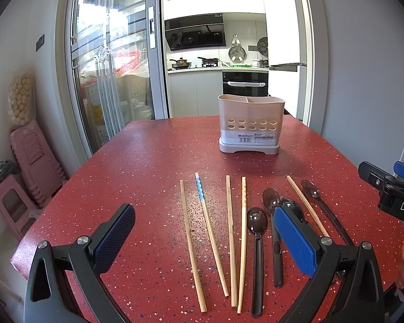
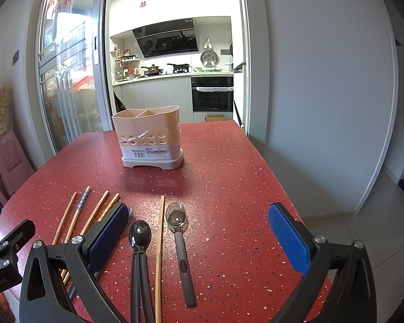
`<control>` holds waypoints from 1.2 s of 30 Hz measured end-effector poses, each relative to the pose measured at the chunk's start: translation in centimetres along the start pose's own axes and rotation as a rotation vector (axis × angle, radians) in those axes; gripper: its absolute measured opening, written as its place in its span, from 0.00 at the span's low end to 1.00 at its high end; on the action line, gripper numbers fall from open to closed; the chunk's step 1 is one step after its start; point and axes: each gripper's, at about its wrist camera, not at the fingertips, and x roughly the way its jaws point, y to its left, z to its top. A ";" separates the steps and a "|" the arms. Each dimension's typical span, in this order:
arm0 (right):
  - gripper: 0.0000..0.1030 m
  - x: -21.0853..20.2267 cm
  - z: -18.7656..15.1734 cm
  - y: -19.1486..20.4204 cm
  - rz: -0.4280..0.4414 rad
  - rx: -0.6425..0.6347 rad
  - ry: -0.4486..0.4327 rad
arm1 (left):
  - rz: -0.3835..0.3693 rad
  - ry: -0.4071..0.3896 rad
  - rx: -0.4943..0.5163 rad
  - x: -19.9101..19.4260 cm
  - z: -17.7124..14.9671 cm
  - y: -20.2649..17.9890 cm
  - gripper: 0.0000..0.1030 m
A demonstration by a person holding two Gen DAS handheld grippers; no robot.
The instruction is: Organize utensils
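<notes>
Starting point: nothing sorted yet, both of my grippers, left (image 1: 204, 238) and right (image 2: 199, 230), gaped wide, holding nothing.
Utensils: chopsticks (image 1: 230, 239) and spoons (image 2: 180, 250) lay flat at my 6 o'clock.
Holder (image 1: 250, 123): stood empty-looking at 12 o'clock.
Next: I figured pinching one thin stick off the table needed care.
</notes>
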 end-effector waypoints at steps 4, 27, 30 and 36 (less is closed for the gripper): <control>1.00 -0.1 -0.1 0.1 -0.002 -0.001 -0.001 | 0.001 0.000 -0.001 0.0 0.0 -0.1 1.00; 1.00 -0.1 -0.1 0.0 -0.001 0.001 -0.005 | -0.008 -0.008 -0.003 -0.2 0.3 0.4 1.00; 1.00 -0.1 -0.1 0.2 -0.002 0.002 -0.005 | -0.007 -0.014 -0.003 -0.2 0.3 0.4 1.00; 1.00 -0.1 0.0 0.6 0.005 0.008 0.003 | -0.005 -0.011 -0.002 -0.2 0.4 0.6 1.00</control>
